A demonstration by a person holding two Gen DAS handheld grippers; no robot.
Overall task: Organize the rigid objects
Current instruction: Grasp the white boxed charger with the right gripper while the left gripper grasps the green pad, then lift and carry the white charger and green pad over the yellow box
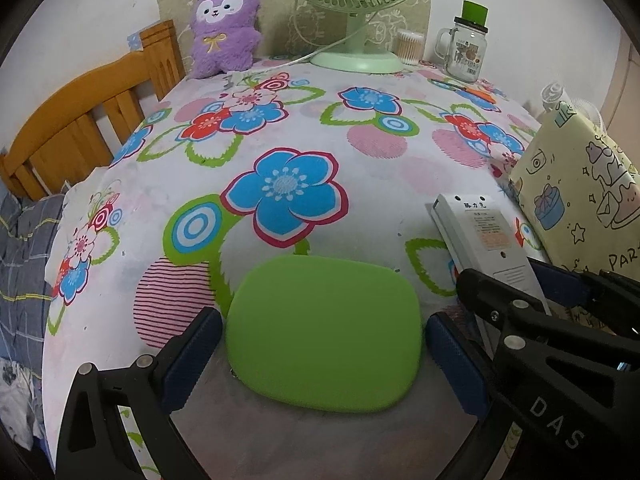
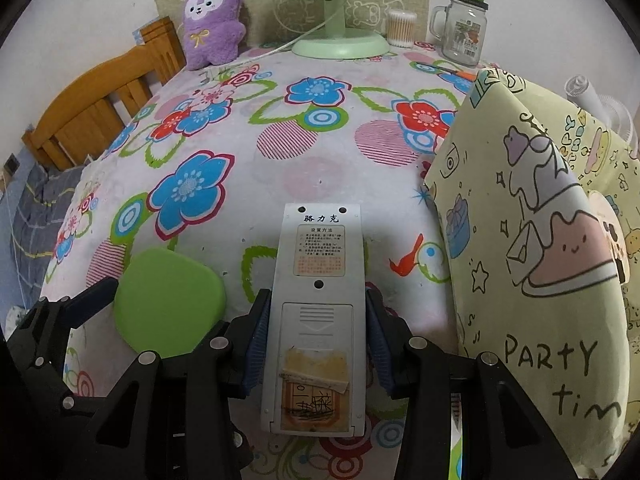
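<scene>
Floral tablecloth [image 2: 320, 168] below, the right hand-held gripper [image 2: 316, 340] clamps the remote [image 2: 318, 320] face-down, lengthwise along its fingers.

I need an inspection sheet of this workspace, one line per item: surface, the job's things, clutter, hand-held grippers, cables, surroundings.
Surface: table under a floral tablecloth.
Job's things: grey remote control, back side up; flat green pad lying on the cloth.
Clutter: purple plush toy, green desk fan, glass jar mug with green lid, cotton swab box, all at the far edge; a yellow cartoon-print bag on the right.
Hand-held grippers: right hand-held gripper is shut on the remote control; left hand-held gripper is open, its fingers either side of the green pad.
Cables: white fan cord across the far edge.
Surroundings: wooden bed frame to the left.
</scene>
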